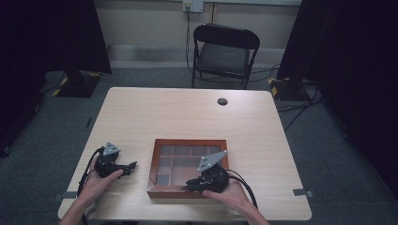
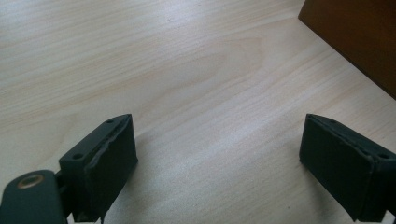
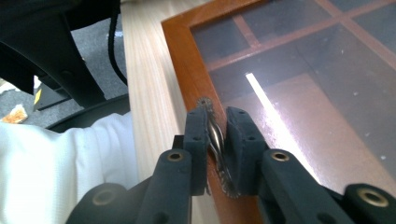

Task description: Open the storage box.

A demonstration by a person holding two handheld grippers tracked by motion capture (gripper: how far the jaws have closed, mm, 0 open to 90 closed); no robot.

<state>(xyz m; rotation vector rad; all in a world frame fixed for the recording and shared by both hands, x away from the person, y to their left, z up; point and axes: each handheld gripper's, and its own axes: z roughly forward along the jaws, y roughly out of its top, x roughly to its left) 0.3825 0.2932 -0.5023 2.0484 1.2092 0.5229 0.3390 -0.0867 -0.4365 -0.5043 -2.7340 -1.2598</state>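
The wooden box (image 1: pixel 188 167) with a glass lid divided into panes lies at the near middle of the table (image 1: pixel 197 112). At its near edge, the right gripper (image 3: pixel 218 135) is clamped narrowly on a small metal latch (image 3: pixel 215 133) with serrated edges. The left gripper (image 2: pixel 215 158), left of the box, rests wide open over bare tabletop.

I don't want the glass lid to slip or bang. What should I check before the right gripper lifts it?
1. Right gripper shut on the metal knob: ok.
2. Knob centred between the pads: ok.
3. Left gripper open, off the wooden box: ok.
4. Nothing resting on the lid: ok.
5. Hinge side of the lid: cannot tell.
6. Box steadied against sliding on the table: not ok.
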